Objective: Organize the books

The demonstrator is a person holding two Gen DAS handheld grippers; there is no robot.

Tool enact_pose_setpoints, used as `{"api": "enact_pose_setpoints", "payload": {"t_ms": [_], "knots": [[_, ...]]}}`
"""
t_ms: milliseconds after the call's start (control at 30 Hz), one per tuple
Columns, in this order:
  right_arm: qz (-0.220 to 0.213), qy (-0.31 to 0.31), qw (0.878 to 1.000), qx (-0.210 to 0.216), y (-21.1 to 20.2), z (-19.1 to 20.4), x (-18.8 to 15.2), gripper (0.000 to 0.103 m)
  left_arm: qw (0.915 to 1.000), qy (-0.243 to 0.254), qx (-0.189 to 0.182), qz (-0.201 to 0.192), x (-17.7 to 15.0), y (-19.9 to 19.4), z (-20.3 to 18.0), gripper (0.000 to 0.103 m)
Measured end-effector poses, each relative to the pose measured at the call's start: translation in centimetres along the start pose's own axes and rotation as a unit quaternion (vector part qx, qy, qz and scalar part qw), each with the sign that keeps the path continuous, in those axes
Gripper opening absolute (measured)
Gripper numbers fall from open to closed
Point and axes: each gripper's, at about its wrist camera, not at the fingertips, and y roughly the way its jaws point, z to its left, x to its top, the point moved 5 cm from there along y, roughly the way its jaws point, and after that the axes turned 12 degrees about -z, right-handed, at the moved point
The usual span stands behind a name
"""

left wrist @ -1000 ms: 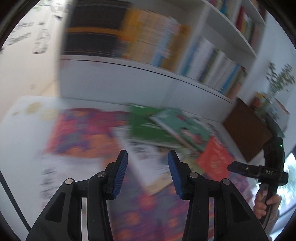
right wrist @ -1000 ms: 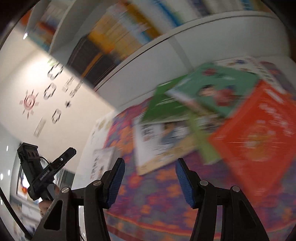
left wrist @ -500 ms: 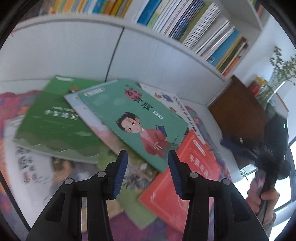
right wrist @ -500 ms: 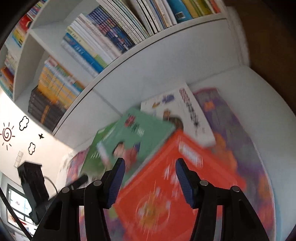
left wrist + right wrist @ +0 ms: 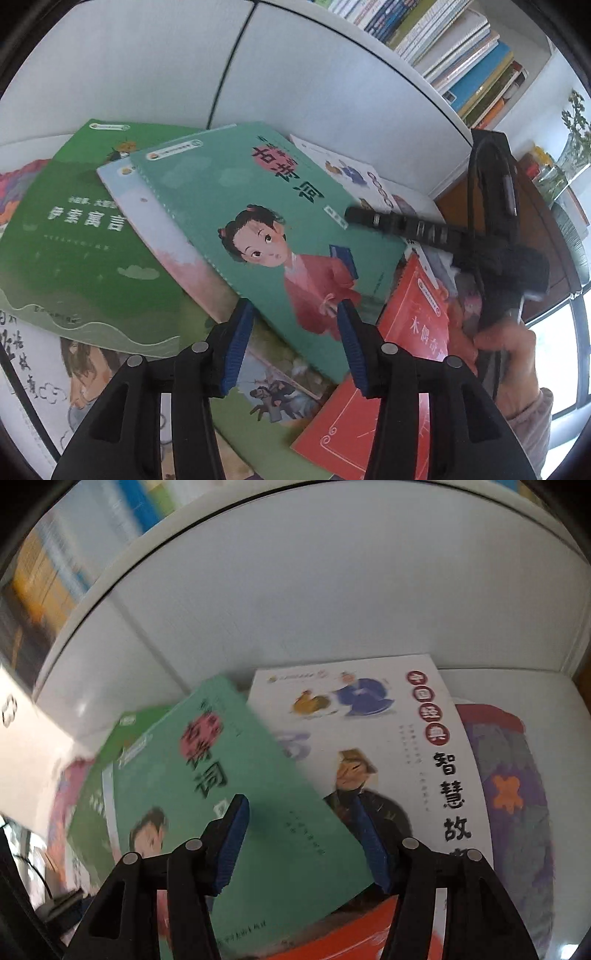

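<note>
Several picture books lie in a loose overlapping pile on a patterned cloth. A teal book with a girl in red (image 5: pixel 266 221) lies on top, also in the right wrist view (image 5: pixel 229 812). Under it lie a dark green book (image 5: pixel 74 236), a red book (image 5: pixel 413 354) and a white book with black characters (image 5: pixel 388 746). My left gripper (image 5: pixel 295 332) is open and empty, just above the teal book's near edge. My right gripper (image 5: pixel 303 830) is open and empty over the teal and white books; it shows from outside in the left wrist view (image 5: pixel 373 218).
A white bookcase (image 5: pixel 314 85) stands right behind the pile, its upper shelf packed with upright books (image 5: pixel 461 62). A dark wooden cabinet (image 5: pixel 546 236) stands at the right. The purple patterned cloth (image 5: pixel 517 782) shows beside the white book.
Both grippers have swung in toward the pile and come closer to the books. The right gripper now reaches over the teal book. Both stay open.
</note>
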Motion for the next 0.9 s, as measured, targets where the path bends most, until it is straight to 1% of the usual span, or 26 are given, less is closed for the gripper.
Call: {"api": "enact_pose_setpoints", "payload": {"t_ms": [67,100,167,267,300,333,400,433,467,533,600,767,833,900], "knots": [[0.013,-0.033,0.999,-0.001,-0.6,1.4,-0.9,0.058,0.9998,0.003,0.019,-0.002,0.1,-0.5,0.6,0.045],[0.019,-0.032,0.999,0.006,-1.0,1.9,-1.4,0.058,0.9993,0.011,0.037,0.001,0.0,-0.8,1.0,0.045],[0.029,-0.023,0.999,0.029,-1.9,2.7,-2.3,0.058,0.9981,0.027,0.056,0.006,-0.3,-1.6,1.6,0.045],[0.045,-0.028,0.998,0.046,-3.4,4.5,-3.9,0.058,0.9950,0.050,0.079,0.034,-0.7,-2.8,2.3,0.045],[0.050,-0.030,0.997,0.048,-3.9,5.2,-4.4,0.058,0.9933,0.059,0.090,0.042,-0.9,-3.3,2.5,0.045],[0.056,-0.032,0.997,0.051,-4.3,5.8,-4.9,0.058,0.9895,0.078,0.109,0.054,-1.3,-4.0,2.8,0.045],[0.071,-0.034,0.995,0.063,-5.1,7.3,-6.1,0.058,0.9842,0.100,0.132,0.062,-1.9,-5.1,3.2,0.045],[0.078,-0.033,0.994,0.070,-5.6,8.0,-6.8,0.058,0.9826,0.106,0.138,0.065,-2.3,-6.0,3.5,0.045],[0.083,-0.036,0.993,0.073,-6.1,8.9,-7.5,0.058,0.9833,0.102,0.135,0.067,-2.7,-6.7,3.9,0.045],[0.087,-0.048,0.992,0.071,-6.6,10.1,-8.6,0.058,0.9872,0.076,0.120,0.072,-3.5,-8.4,5.1,0.045],[0.096,-0.049,0.991,0.076,-7.5,11.3,-10.0,0.058,0.9884,0.059,0.115,0.081,-4.7,-9.7,6.4,0.045],[0.123,-0.047,0.985,0.114,-9.2,14.8,-13.6,0.058,0.9850,0.053,0.142,0.082,-7.9,-13.0,8.9,0.045],[0.133,-0.059,0.981,0.128,-10.3,16.3,-15.7,0.058,0.9845,0.058,0.144,0.082,-9.5,-14.7,9.3,0.045],[0.140,-0.059,0.979,0.139,-11.3,17.1,-17.3,0.058,0.9819,0.070,0.155,0.083,-10.7,-16.0,9.3,0.045]]}}
